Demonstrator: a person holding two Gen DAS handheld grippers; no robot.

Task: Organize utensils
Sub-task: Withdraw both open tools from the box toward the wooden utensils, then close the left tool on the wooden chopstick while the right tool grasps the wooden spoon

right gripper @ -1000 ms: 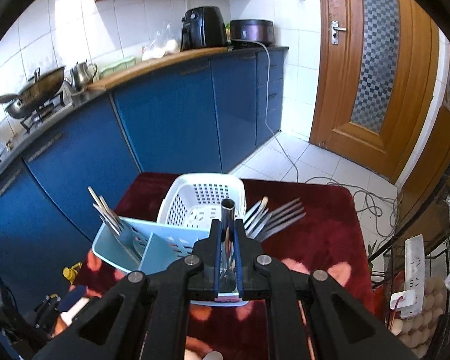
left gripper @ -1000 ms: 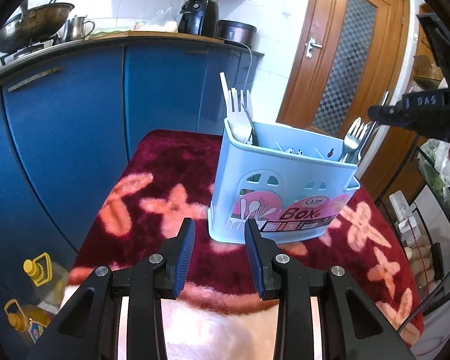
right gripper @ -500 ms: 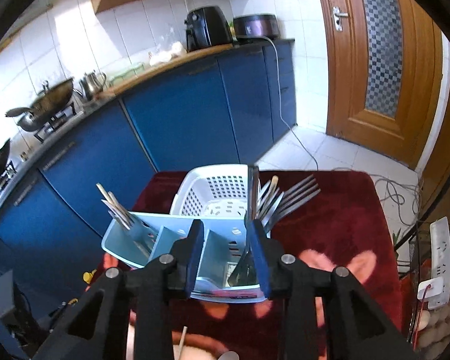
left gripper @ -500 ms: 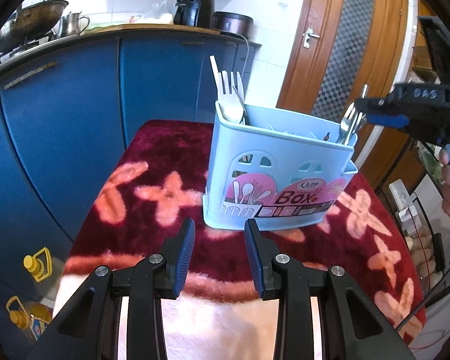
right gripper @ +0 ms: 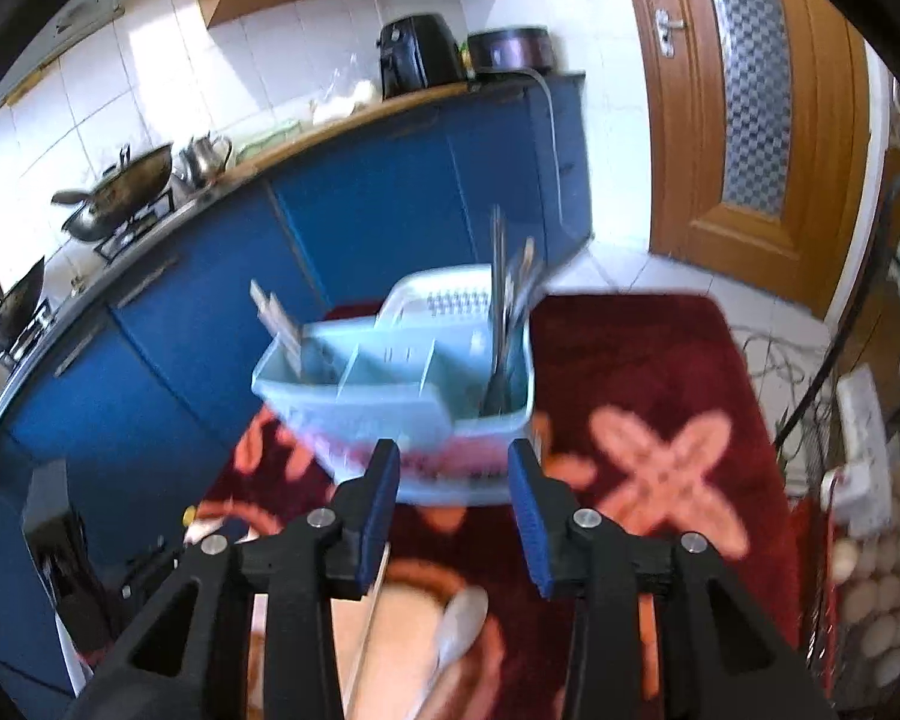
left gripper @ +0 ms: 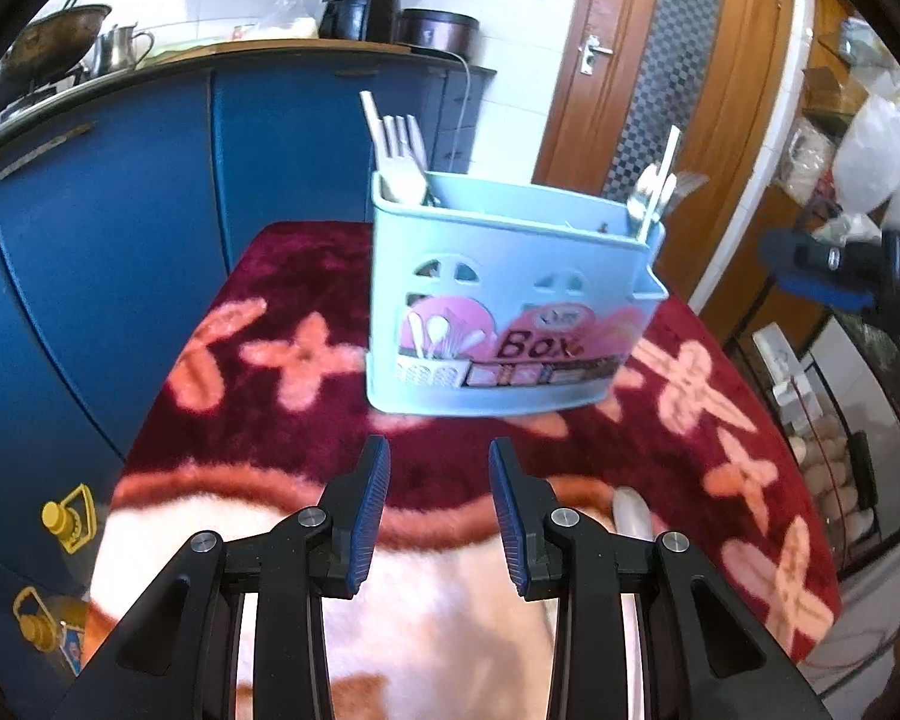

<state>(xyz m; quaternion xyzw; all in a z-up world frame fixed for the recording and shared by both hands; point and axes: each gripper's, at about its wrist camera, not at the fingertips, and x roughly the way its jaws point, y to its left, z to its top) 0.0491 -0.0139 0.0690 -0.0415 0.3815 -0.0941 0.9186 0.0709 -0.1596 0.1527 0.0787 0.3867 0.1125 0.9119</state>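
Note:
A light blue utensil box [left gripper: 504,306] stands on the red flowered cloth [left gripper: 306,408]; it also shows in the right wrist view [right gripper: 390,384]. White plastic forks [left gripper: 397,150] stand in its left end, and metal forks [right gripper: 501,324] in its right end. My left gripper [left gripper: 439,510] is open and empty, a little short of the box. My right gripper [right gripper: 453,516] is open and empty, above the box's near side. A white spoon [right gripper: 459,630] and a thin stick [right gripper: 369,624] lie on the cloth below the right gripper.
A white perforated basket [right gripper: 450,300] stands behind the box. Blue kitchen cabinets [left gripper: 150,210] run along the left, a wooden door [left gripper: 660,72] is at the back. Yellow-capped bottles [left gripper: 60,540] stand on the floor at left. A wire rack with eggs [right gripper: 870,570] is at right.
My right gripper opened and let go of a metal utensil into the box's right end, then drew back. The left gripper backed away slightly from the box.

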